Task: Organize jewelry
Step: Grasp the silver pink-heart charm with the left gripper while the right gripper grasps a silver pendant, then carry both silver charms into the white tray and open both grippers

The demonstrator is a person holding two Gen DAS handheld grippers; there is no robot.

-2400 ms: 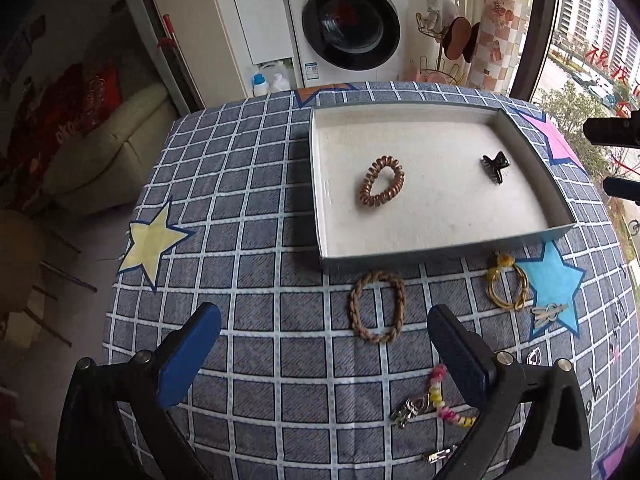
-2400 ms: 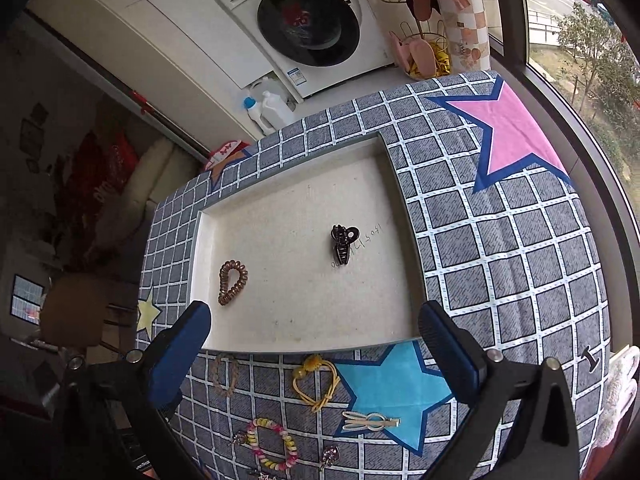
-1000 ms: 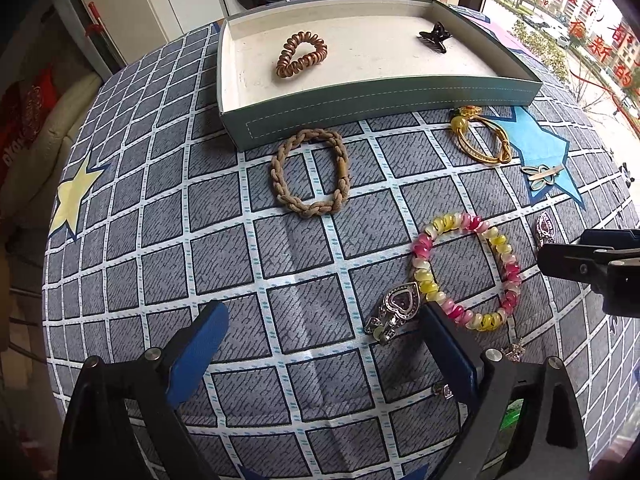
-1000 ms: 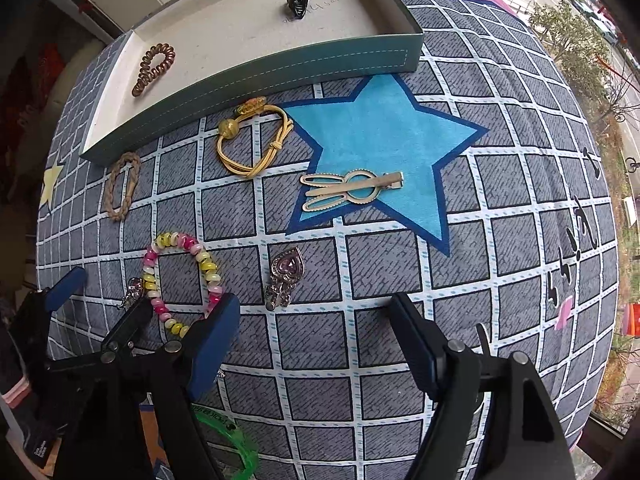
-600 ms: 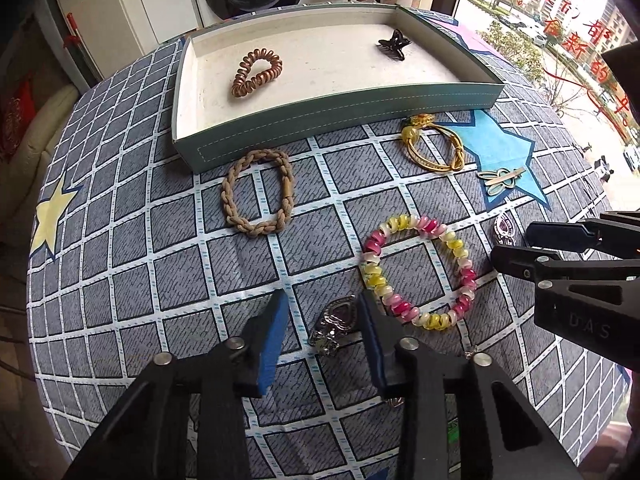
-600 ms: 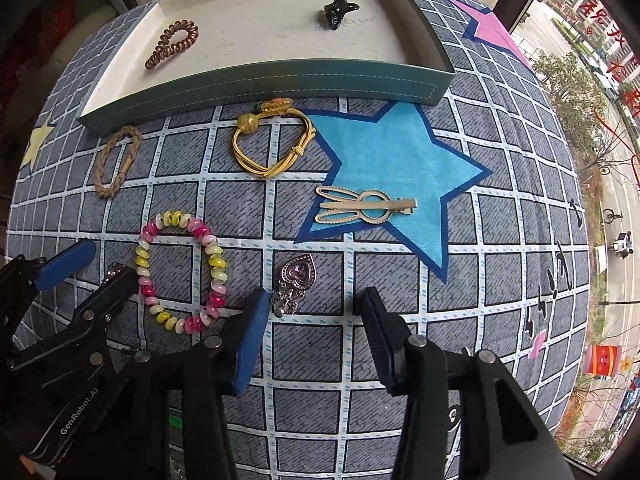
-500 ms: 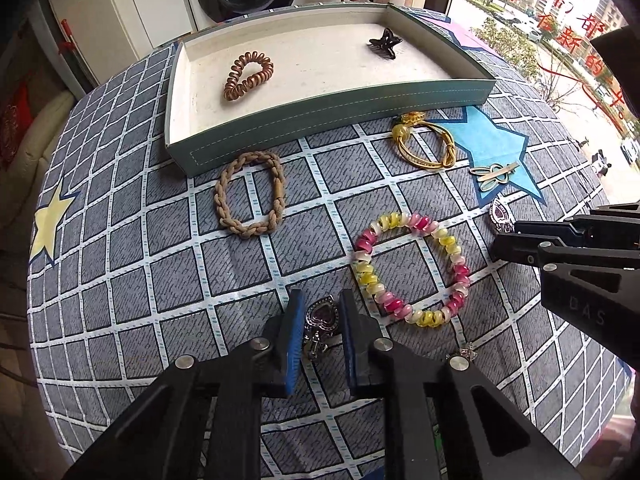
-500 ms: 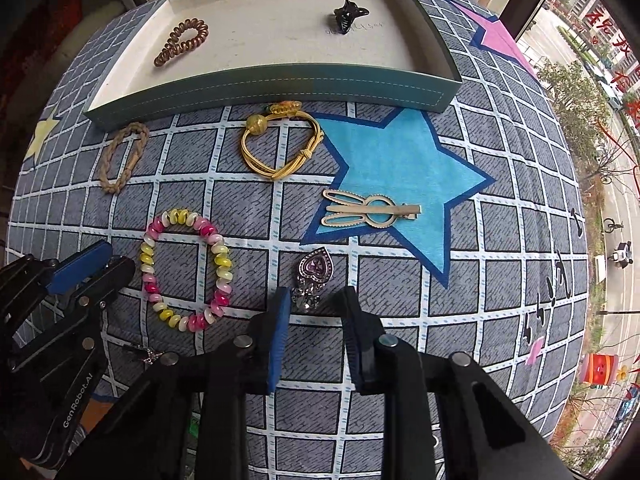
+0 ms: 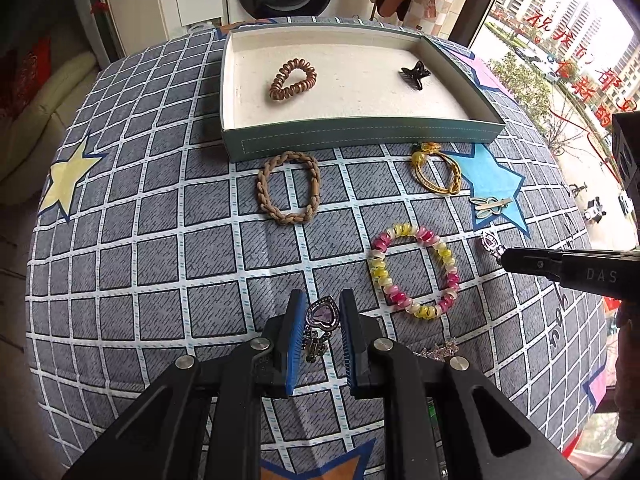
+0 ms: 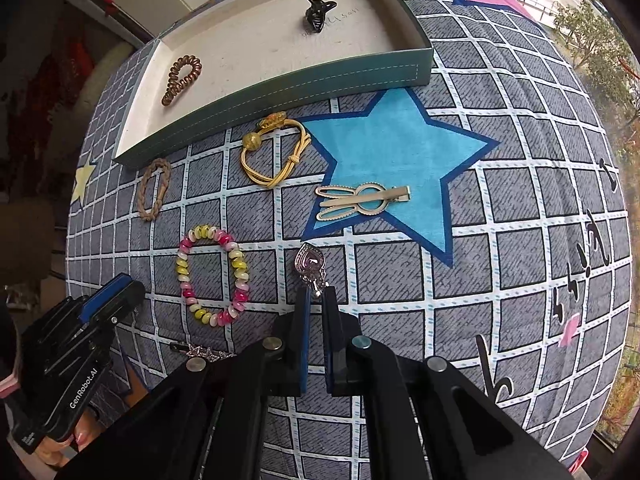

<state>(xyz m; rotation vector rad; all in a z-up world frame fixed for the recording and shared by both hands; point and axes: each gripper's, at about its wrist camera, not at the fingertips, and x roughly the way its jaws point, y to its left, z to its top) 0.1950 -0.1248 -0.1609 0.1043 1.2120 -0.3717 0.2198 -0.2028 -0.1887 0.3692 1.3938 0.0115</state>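
Both tongs, wide a second ago, now grip: left tongs (image 9: 320, 312) hold a purple heart earring (image 9: 322, 314) lower centre; right tongs (image 10: 315, 294) pinch its twin (image 10: 309, 261). Next stop, by my reading: the tray (image 9: 360, 142), upper centre.

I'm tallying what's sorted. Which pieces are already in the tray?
Two: a brown coil hair tie and a black claw clip lie inside the tray. The other pieces are outside it, on the cloth.
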